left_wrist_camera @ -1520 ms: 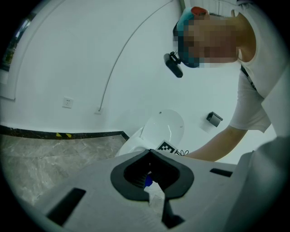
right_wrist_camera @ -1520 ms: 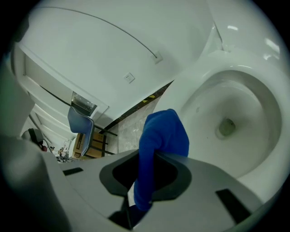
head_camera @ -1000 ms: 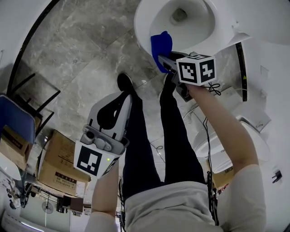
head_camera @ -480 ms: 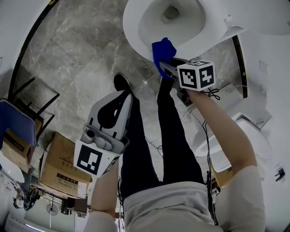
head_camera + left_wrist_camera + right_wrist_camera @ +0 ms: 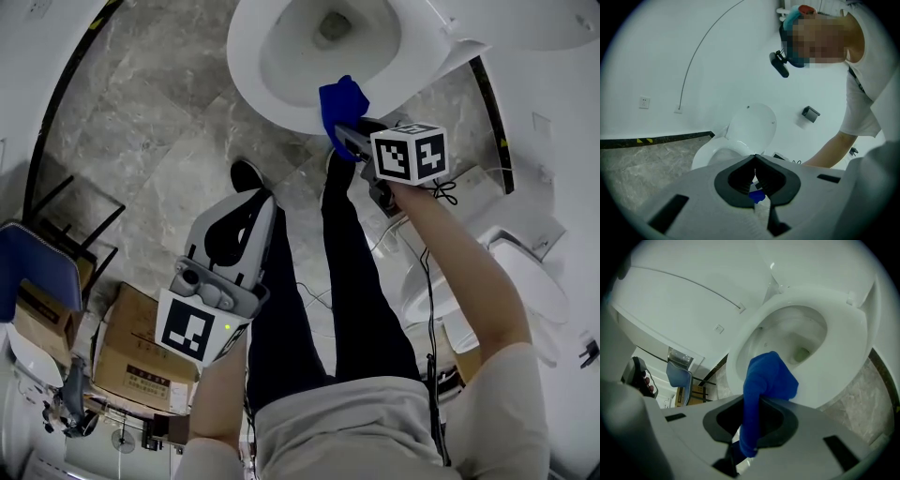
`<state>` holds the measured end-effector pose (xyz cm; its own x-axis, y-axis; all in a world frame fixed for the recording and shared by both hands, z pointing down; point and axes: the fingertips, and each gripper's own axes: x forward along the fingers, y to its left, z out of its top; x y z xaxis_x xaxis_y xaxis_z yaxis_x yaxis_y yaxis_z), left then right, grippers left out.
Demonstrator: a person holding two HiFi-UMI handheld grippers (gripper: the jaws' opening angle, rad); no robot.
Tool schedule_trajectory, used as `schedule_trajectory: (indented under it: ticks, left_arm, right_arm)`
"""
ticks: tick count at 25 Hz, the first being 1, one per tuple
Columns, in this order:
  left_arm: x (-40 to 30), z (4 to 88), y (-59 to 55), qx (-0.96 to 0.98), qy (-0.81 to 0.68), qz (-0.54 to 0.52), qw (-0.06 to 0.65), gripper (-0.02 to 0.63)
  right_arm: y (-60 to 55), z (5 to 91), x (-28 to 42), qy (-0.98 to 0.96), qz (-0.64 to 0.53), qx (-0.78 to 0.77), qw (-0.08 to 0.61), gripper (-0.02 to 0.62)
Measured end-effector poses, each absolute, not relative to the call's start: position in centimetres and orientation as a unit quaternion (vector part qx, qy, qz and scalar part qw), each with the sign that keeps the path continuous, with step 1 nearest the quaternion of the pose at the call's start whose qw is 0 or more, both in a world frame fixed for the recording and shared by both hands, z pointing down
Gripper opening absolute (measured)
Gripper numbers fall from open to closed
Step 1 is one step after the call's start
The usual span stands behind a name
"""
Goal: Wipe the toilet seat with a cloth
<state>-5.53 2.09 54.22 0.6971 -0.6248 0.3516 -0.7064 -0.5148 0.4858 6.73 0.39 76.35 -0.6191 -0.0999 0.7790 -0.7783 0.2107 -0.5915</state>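
Marble floor (image 5: 169, 141), toilet seat (image 5: 246, 70) down. Right gripper (image 5: 343, 137) clamped on blue cloth (image 5: 341, 101) at the seat's front rim. Left gripper (image 5: 261, 199) closed, holding nothing, near cardboard box (image 5: 131, 349).

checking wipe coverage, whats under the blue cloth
The front of the toilet seat lies below the blue cloth, clamped in the right gripper. The patch beneath it is covered, so contact can't be seen.

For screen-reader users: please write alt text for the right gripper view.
The right gripper, jaws shut on a blue cloth, holds it at the front rim of a white toilet seat. A blue chair stands beyond, at left.
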Motion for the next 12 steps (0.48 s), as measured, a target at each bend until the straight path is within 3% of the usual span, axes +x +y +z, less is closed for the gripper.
schedule_trajectory:
  ticks: [12]
  left_arm:
    - [-2.5,54.4,1.6,0.873,-0.368,0.073,0.31,0.008]
  right_arm:
    - [-0.9,76.8,11.9,-0.698,0.55,0.347,0.299,0.051]
